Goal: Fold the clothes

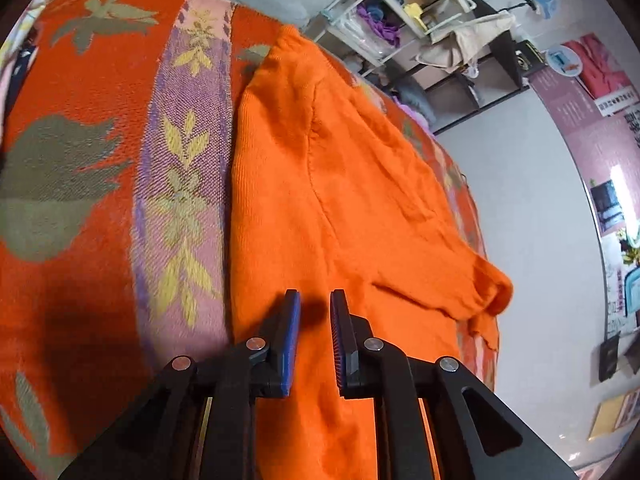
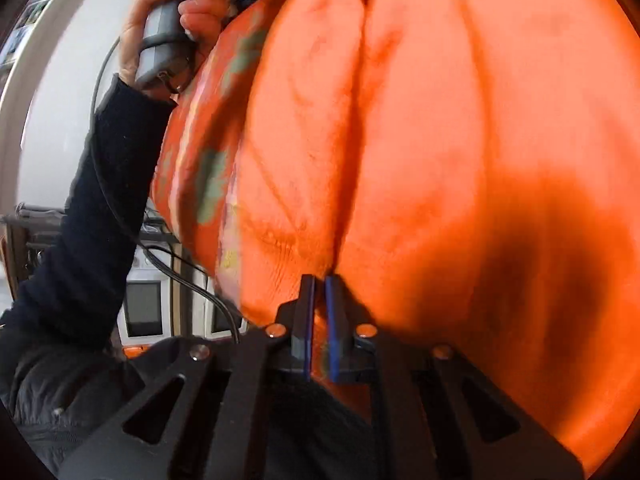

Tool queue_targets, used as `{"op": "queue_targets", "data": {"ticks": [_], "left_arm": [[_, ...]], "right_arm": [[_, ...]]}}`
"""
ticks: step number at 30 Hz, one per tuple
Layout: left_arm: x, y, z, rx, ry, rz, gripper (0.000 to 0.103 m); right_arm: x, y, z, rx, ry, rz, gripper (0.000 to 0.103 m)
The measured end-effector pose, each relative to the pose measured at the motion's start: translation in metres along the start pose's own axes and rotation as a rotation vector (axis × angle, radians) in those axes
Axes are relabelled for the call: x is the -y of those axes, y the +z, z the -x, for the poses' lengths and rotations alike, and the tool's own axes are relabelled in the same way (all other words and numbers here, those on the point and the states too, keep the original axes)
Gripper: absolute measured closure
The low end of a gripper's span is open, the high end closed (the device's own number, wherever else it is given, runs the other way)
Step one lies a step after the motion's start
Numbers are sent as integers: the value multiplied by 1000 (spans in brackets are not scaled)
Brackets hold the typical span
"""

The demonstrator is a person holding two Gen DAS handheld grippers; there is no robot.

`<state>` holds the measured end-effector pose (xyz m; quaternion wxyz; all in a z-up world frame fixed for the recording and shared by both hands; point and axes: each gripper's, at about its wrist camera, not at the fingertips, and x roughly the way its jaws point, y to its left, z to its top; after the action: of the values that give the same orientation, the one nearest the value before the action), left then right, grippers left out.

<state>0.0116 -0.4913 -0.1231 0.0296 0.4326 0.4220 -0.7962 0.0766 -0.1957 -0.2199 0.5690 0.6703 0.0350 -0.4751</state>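
Left gripper [image 1: 315, 300]: jaws parted, nothing held, orange sweater [image 1: 340, 184] spread ahead on patterned blanket [image 1: 100, 160]. Right gripper [image 2: 319, 284]: jaws clamped on a sweater pleat. Fold judged underway; pinched edge to be carried over.

A lived-in room of a home.
A patterned orange blanket [image 1: 100, 184] covers the surface; beyond it an open shelf [image 1: 420, 40] holds clothes and bags above a pale floor [image 1: 520, 208], and posters [image 1: 592, 120] line the wall.
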Motion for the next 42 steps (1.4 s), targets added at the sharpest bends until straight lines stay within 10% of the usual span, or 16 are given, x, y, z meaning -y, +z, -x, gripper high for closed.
{"op": "queue_targets", "data": {"ticks": [2,4,8,11,15,18,21,27,36,42], "left_arm": [[-3,8,-3,12,-10,19,91],[2,21,0,47,-28,15,91],[18,56,-2,98,-30,-8,90],[20,85,-22,77,3,3,90],[7,104,-45,69,35,45,90],[-6,111,-56,78,16,89,90],[-16,115,-61,97,-18,139,90],[-18,113,-48,224,35,154,90],[-19,113,-52,287,61,185,90],[5,101,-26,321,32,151,90]], "right_arm": [[2,2,32,74,66,-11,86],[8,7,85,218,112,-19,51],[49,20,185,569,52,-105,39],[85,30,233,768,-271,-168,39],[106,55,244,709,-838,-33,39],[137,75,248,652,-954,31,41],[180,92,256,599,-815,-45,98],[157,103,317,718,-620,-90,99],[261,129,337,546,-571,-527,74],[236,86,352,622,-562,-482,40]]}}
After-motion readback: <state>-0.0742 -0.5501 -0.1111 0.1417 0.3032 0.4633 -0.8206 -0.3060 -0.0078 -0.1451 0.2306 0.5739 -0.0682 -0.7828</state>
